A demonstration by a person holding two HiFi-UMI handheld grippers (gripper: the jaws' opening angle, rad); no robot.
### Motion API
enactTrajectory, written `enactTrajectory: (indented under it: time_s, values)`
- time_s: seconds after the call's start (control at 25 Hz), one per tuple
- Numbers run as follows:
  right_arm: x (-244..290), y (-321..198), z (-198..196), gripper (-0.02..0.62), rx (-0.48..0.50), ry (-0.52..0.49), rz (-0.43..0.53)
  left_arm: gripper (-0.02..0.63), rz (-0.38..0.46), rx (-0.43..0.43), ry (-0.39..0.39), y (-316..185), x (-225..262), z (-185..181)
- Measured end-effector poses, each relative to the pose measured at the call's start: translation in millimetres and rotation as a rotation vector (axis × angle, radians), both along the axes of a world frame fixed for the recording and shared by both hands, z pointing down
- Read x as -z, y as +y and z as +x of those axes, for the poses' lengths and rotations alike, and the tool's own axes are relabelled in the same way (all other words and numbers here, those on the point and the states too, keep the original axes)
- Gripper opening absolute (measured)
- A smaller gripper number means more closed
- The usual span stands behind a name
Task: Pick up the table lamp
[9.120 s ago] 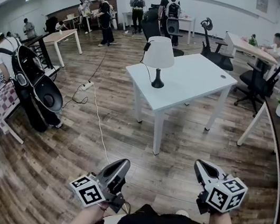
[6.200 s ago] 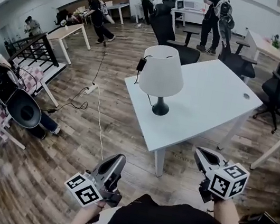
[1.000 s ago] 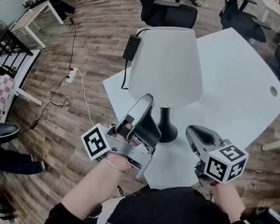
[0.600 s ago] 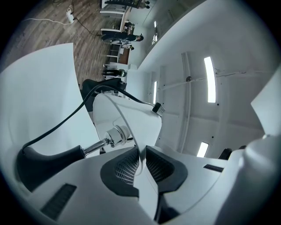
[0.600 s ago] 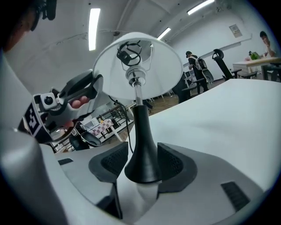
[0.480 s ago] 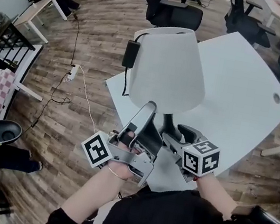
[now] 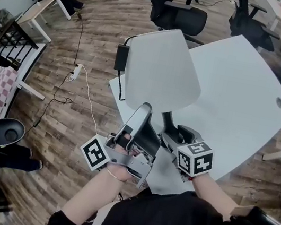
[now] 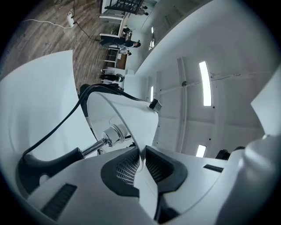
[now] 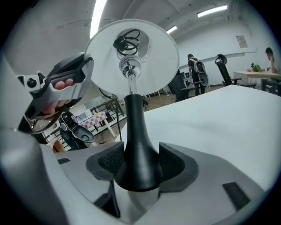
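Observation:
The table lamp has a white shade (image 7: 161, 70) on a black stem and base (image 9: 137, 162) and stands near the front corner of the white table (image 7: 240, 94). Its shade leans to the left in the head view. My left gripper (image 7: 145, 107) reaches up from below and is shut on the shade's lower rim (image 8: 138, 145), which runs between its pads. The right gripper (image 9: 138, 165) sits low at the foot of the lamp. Its jaws are opening, with the flared black base between them and the pads on either side of it.
A black power adapter (image 7: 121, 57) hangs on the lamp's cable beside the shade. The cable runs down to a power strip (image 7: 75, 73) on the wooden floor. Black office chairs (image 7: 180, 11) stand behind the table. A person sits at another table (image 7: 46, 4) at the far left.
My right gripper has moved left and down from beside the lamp to its base, and its jaws have opened around it. The shade has tipped further left. The left gripper stays on the rim.

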State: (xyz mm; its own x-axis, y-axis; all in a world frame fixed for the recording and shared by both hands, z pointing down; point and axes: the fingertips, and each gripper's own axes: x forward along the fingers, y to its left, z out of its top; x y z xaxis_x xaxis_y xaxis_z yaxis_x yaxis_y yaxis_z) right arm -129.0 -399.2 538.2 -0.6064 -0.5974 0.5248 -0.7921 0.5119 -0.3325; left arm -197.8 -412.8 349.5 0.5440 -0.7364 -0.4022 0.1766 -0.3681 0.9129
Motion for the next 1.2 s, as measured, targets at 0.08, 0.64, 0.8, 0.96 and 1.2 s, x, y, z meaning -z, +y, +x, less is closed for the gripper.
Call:
enactTrajectory:
  time_s: [0.08,0.64,0.8,0.96,1.2]
  values:
    - [3,0,-3,0.254,0.001,0.006,0.007,0.047,0.038,-0.008,-0.032,3,6,0]
    - [9,5,4,0.243,-0.003,-0.032,0.046,0.032,0.094,-0.025,-0.109,31,19,20]
    - [19,12,14,0.242,0.013,-0.054,0.07,0.031,0.12,-0.016,-0.113,44,30,35]
    - [29,19,34,0.242,0.036,-0.052,0.089,0.031,0.14,0.004,-0.126,59,38,54]
    - [45,36,72,0.242,0.085,-0.047,0.115,0.031,0.175,0.057,-0.123,79,54,90]
